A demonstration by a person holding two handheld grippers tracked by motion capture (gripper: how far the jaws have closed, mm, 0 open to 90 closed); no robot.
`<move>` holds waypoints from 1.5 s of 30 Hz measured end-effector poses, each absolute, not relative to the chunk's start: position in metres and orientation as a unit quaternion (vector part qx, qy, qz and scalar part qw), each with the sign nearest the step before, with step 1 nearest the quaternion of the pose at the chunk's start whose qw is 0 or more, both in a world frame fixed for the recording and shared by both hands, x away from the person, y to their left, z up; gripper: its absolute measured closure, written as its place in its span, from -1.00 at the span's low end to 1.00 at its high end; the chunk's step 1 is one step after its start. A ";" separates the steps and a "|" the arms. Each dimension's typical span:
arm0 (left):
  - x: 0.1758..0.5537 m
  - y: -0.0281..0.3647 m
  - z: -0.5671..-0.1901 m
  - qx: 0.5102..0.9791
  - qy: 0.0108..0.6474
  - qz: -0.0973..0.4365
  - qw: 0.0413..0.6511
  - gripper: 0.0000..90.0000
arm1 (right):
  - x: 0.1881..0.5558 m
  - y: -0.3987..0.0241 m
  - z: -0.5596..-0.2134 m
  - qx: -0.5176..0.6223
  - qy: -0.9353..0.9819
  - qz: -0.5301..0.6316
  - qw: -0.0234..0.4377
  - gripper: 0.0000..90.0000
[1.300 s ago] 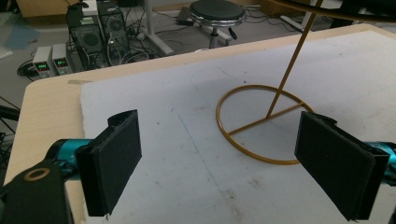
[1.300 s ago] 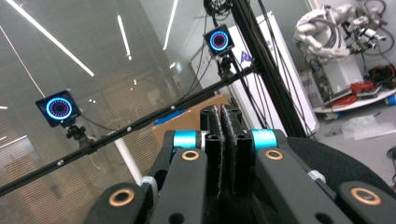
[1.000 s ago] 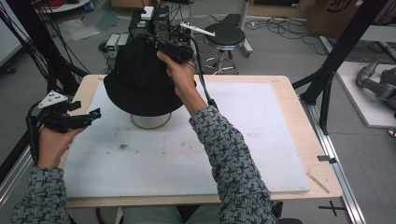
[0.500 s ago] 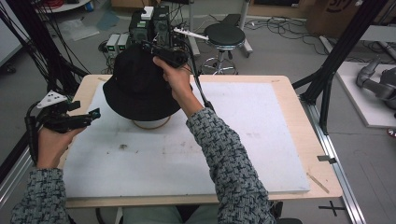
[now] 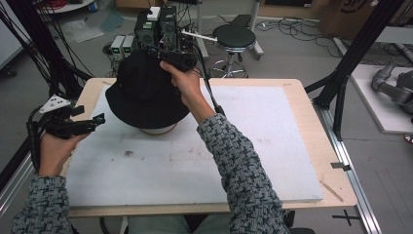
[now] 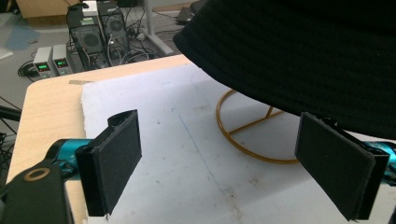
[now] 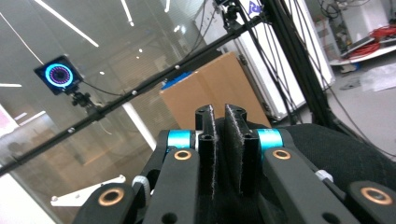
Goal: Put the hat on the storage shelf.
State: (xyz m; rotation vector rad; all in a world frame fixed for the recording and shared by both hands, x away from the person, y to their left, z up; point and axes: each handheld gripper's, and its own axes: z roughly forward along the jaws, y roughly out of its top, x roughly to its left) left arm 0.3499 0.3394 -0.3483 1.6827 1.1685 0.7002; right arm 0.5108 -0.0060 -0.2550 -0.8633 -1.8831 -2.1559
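I find the black hat [image 5: 143,90], a soft bucket shape with a ribbed, knitted-looking weave and a drooping brim, sitting on a stand at the far left part of the table [image 5: 311,122]. In the left gripper view its dark brim [image 6: 299,60] overhangs a thin gold wire ring [image 6: 247,135] with a spoke across it, which is the stand's base resting on the white mat [image 6: 187,154]. The mat is a matte, foam-like sheet, scuffed and marked with small dark spots, laid over the pale wooden tabletop with rounded corners.

My right gripper [image 5: 176,57] lies over the far right side of the hat's crown, held in the right hand [image 5: 182,85]. In the right gripper view its two black pads [image 7: 236,140] stand nearly together with a narrow gap, and dark hat fabric [image 7: 224,177] sits in that gap; the jaws have just been easing apart slightly. I cannot tell whether the pads press on the fabric.

My left gripper [image 5: 95,121] rests off to the left of the hat, near the table's left edge, clear of it. Its flat, rectangular, felt-faced pads [image 6: 112,163] stand wide apart with nothing between them, teal fittings behind each.
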 end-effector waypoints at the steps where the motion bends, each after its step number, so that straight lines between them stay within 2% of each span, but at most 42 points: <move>1: 0.350 0.339 -0.348 0.686 0.477 0.286 0.469 -0.67 | 0.511 -0.006 -0.255 -0.288 -0.627 -0.720 0.078 0.87; 24: 0.350 0.338 -0.350 0.687 0.477 0.284 0.469 -0.67 | 0.509 -0.004 -0.272 -0.292 -0.656 -0.693 0.062 0.84; 31: 0.350 0.339 -0.349 0.687 0.476 0.284 0.470 -0.67 | 0.509 -0.009 -0.269 -0.295 -0.653 -0.696 0.045 0.66; 35: 0.350 0.339 -0.349 0.688 0.476 0.284 0.468 -0.67 | 0.509 -0.017 -0.264 -0.300 -0.653 -0.695 0.029 0.50; 45: 0.350 0.339 -0.349 0.689 0.476 0.284 0.466 -0.67 | 0.511 -0.063 -0.263 -0.327 -0.644 -0.691 -0.015 0.36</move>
